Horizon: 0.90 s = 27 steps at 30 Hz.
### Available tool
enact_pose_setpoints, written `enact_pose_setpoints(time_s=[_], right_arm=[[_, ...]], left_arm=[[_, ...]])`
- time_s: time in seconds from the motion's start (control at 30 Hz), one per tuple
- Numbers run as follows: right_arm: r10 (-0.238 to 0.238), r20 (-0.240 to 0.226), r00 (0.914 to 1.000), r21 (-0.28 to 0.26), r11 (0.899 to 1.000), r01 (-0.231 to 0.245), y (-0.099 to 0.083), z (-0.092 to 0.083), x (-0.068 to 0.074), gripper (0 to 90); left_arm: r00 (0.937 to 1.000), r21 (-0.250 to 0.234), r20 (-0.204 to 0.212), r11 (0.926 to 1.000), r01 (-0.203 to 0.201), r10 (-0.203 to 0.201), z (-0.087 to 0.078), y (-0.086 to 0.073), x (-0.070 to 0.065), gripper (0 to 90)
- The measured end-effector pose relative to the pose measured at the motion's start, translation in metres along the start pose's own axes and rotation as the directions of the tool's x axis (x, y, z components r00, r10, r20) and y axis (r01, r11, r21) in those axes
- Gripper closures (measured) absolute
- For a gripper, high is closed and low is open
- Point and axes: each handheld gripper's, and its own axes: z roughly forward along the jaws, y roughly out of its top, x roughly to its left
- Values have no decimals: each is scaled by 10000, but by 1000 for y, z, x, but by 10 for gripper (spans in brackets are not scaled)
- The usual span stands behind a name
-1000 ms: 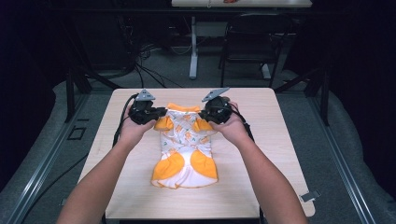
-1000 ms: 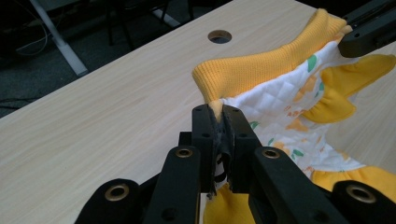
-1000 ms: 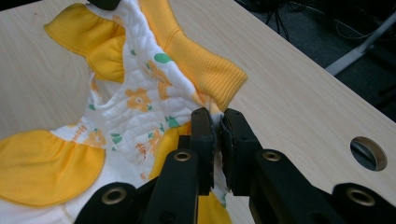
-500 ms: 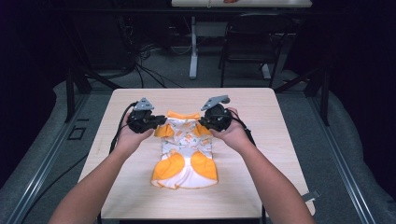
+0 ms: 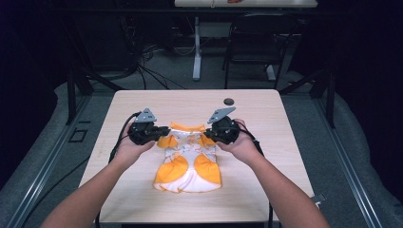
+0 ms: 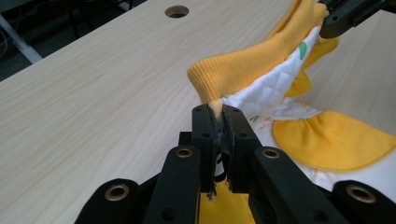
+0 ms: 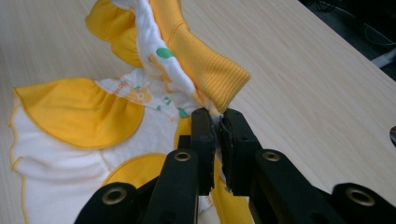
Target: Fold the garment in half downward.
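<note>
A small white and orange garment lies on the light wooden table, its far edge lifted. My left gripper is shut on the left end of the orange ribbed band, pinched between its jaws. The right gripper is shut on the band's right end, the cloth held at its tips. The band hangs stretched between the two grippers, above the table. Orange ruffled patches rest flat on the near part. The right gripper's jaw tip appears at the far end of the band in the left gripper view.
A round cable hole sits in the table beyond the right gripper, also seen as the hole in the left gripper view. A chair and desk legs stand on the floor behind the table. Dark cables trail off the table's left side.
Both grippers have come toward the near edge of the table, carrying the garment's far band with them and raising it; the near hem has stayed about where it was.
</note>
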Motion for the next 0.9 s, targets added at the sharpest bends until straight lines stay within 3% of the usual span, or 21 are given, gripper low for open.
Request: enact_pose_setpoints(time_s=[0.1,0.17,0.9], right_arm=[[-247,-49,9997,137,9996,247,-3,-3,6,835],[-116,-121,9999,-53,9999,116,-4,-5,8,835],[-358,-527,9980,137,9992,366,-22,-13,30,837]], left_arm=[[9999,47,52,10000,-87,87,-2,-1,-4,845],[9999,16,91,9999,-125,124,-3,-3,-6,845],[9975,58,654,9996,-288,283,-15,-25,-27,845]])
